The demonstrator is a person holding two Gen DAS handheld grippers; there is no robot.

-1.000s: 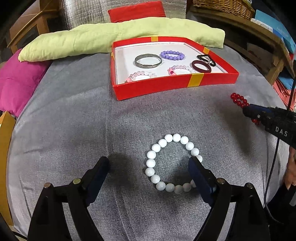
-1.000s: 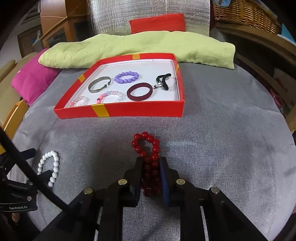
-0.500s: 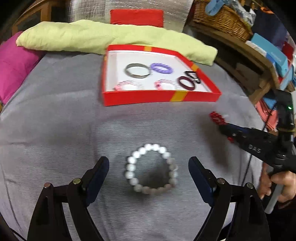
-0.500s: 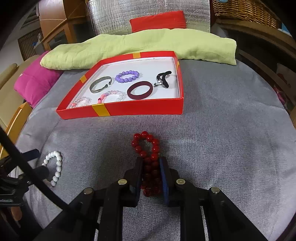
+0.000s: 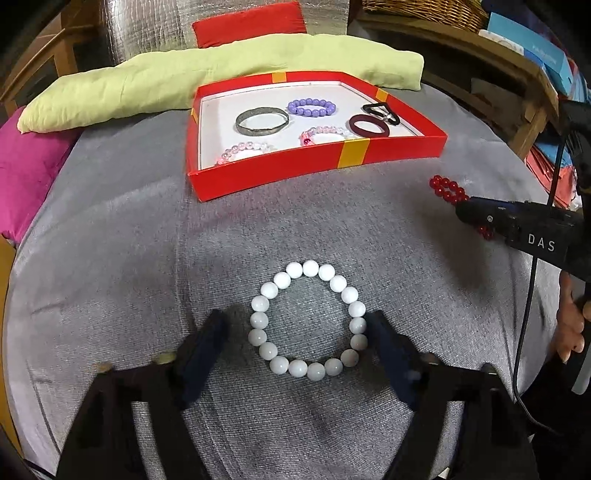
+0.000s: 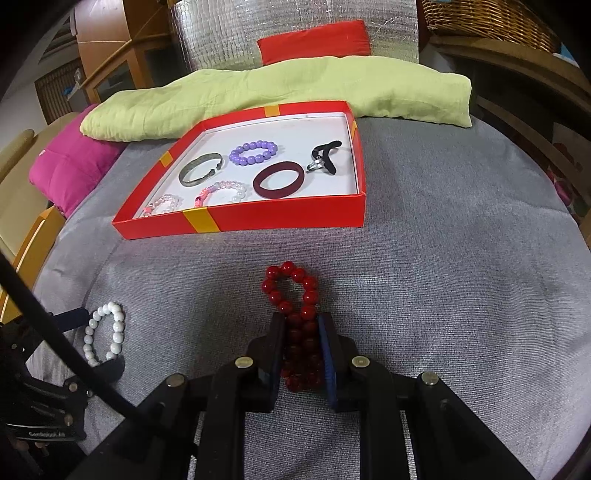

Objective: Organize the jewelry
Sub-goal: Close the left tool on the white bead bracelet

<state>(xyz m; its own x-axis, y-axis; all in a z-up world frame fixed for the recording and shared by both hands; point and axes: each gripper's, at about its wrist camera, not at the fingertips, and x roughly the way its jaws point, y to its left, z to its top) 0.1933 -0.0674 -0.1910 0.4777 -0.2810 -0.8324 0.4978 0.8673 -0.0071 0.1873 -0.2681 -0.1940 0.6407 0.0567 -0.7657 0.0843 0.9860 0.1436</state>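
A white bead bracelet (image 5: 308, 320) lies flat on the grey cloth. My left gripper (image 5: 295, 332) is open, with one finger on each side of it; the right finger is at the beads, the left a little apart. The bracelet also shows in the right wrist view (image 6: 104, 332). My right gripper (image 6: 302, 330) is shut on a red bead bracelet (image 6: 291, 291), squeezed into a loop that sticks out ahead; it also shows in the left wrist view (image 5: 447, 190). A red tray (image 5: 280, 171) (image 6: 240, 221) farther back holds several bracelets and hair ties.
A yellow-green cushion (image 5: 184, 81) lies behind the tray, with a magenta cushion (image 5: 22, 177) at the left edge. Wooden furniture and a wicker basket (image 6: 487, 18) stand at the right. A hand (image 5: 570, 325) holds the right gripper's handle.
The left gripper has come down around the white bracelet, its fingers nearer the beads. The right gripper has stayed shut on the red bracelet, almost still.
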